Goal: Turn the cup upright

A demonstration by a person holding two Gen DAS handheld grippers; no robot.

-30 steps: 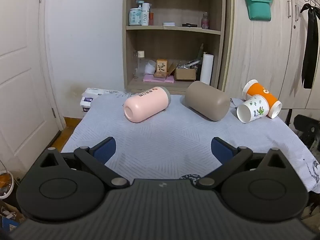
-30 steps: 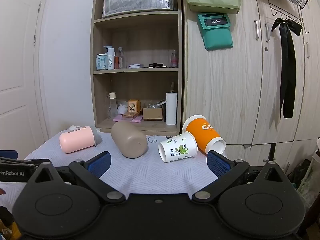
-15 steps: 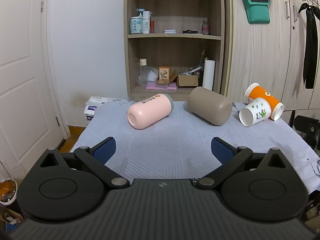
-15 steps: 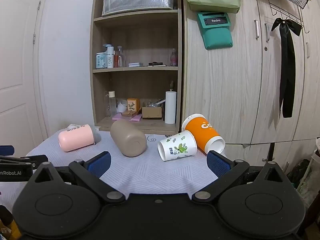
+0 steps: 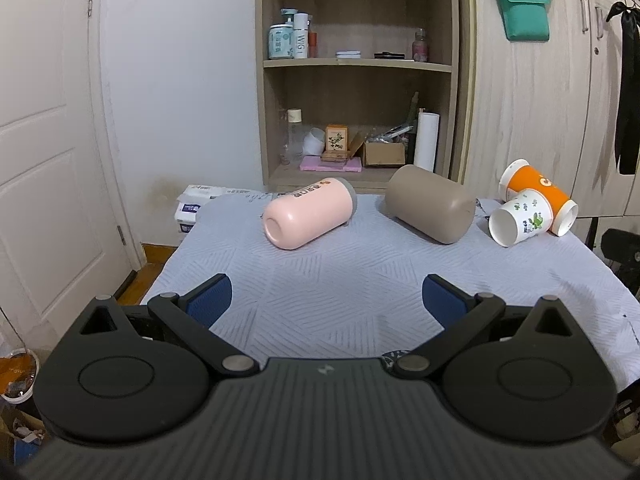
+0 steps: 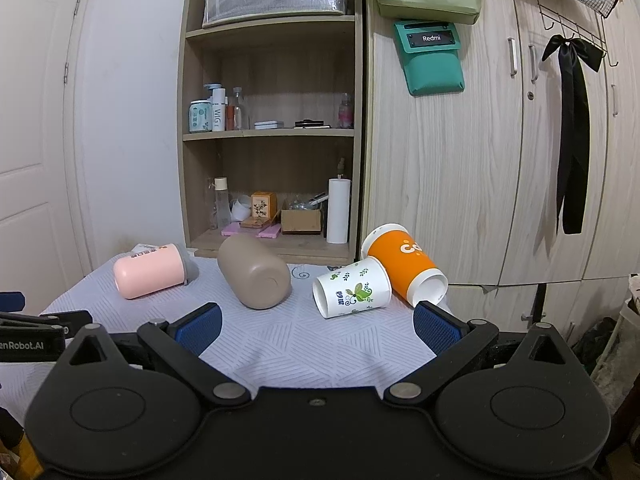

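Note:
Several cups lie on their sides on the grey-white cloth table (image 5: 340, 292): a pink cup (image 5: 310, 213) (image 6: 150, 270), a taupe cup (image 5: 430, 209) (image 6: 254, 272), a white paper cup with green print (image 5: 520, 222) (image 6: 352, 293) and an orange paper cup (image 5: 538, 194) (image 6: 404, 268) resting against it. My left gripper (image 5: 326, 305) is open and empty above the near table edge, well short of the pink cup. My right gripper (image 6: 316, 327) is open and empty, just short of the white cup.
A wooden shelf unit (image 5: 356, 80) with bottles and boxes stands behind the table, with wardrobe doors (image 6: 500, 160) to its right. A white door (image 5: 48, 140) is at the left. Part of the left gripper (image 6: 32, 340) shows at the right wrist view's left edge.
The left gripper's view has tilted upward a little, so the cups sit lower in frame. The right gripper has barely moved. Both stay open and the cups have not moved.

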